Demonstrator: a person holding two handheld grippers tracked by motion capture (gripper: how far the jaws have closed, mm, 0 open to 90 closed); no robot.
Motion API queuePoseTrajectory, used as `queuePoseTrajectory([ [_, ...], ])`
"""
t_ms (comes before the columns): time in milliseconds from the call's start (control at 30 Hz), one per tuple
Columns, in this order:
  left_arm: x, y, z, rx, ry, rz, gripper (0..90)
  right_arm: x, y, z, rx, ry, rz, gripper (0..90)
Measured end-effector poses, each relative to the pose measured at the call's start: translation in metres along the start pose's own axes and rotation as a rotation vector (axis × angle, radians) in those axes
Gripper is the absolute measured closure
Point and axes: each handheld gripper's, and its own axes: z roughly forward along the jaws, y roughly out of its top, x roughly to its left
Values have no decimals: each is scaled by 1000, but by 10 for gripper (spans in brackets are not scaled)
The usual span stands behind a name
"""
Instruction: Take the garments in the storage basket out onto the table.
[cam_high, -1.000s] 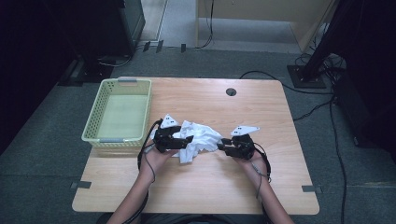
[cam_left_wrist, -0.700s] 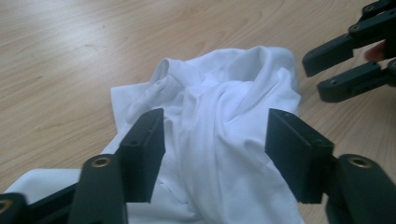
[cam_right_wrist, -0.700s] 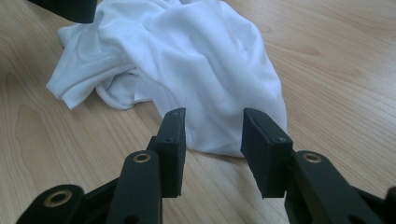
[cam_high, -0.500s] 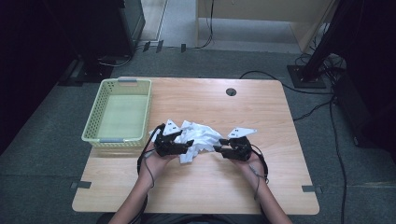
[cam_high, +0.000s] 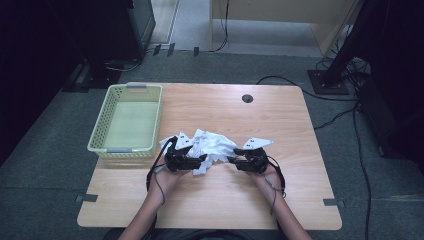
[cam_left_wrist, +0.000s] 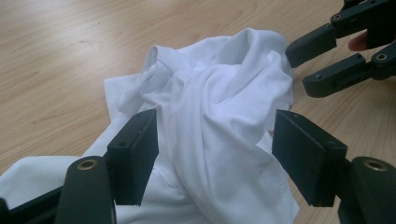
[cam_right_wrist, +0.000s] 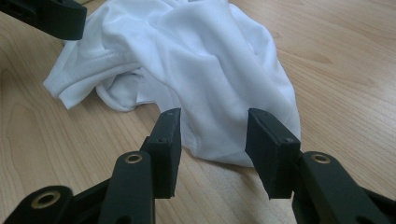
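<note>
Basket (cam_high: 125, 120) at worktop's left edge, nothing in it. White cloth (cam_high: 212, 147) mid-front, crumpled, folds hidden. L gripper (cam_high: 192, 162) & R gripper (cam_high: 235, 160) both spread around cloth, not pinching; R's just been opening.

**Hidden and cut-off parts of the scene**

In the left gripper view, the white garment (cam_left_wrist: 219, 140) runs off the bottom edge, and the far gripper (cam_left_wrist: 299, 70) is cropped at the top right corner. In the right gripper view, folds hide the garment's underside. In the high view, the forearms leave the bottom edge; whether either gripper's pads press the cloth cannot be told
</note>
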Motion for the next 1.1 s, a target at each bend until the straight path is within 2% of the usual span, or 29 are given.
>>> queuePoseTrajectory([
  [133, -1, -3, -3, -12, 9, 13, 324, 0, 0, 1, -2, -7, -5, 541],
  [233, -2, -7, -4, 6, 17, 15, 327, 0, -1, 2, 2, -11, -11, 531],
  [333, -2, -10, -6, 5, 28, 27, 367, 1, -1, 3, 6, -13, -15, 531],
  [433, -4, -14, -6, 1, 33, 9, 367, 1, -1, 4, 5, -14, -14, 531],
  [833, -10, -27, -9, 15, 24, 16, 405, 2, -1, 8, 11, -20, -4, 541],
  [1000, -11, -32, -8, 14, 33, 14, 424, 4, -2, 10, 10, -33, -23, 568],
  [1100, -11, -35, -7, 15, 35, 12, 438, 4, -1, 13, 13, -33, -6, 592],
])
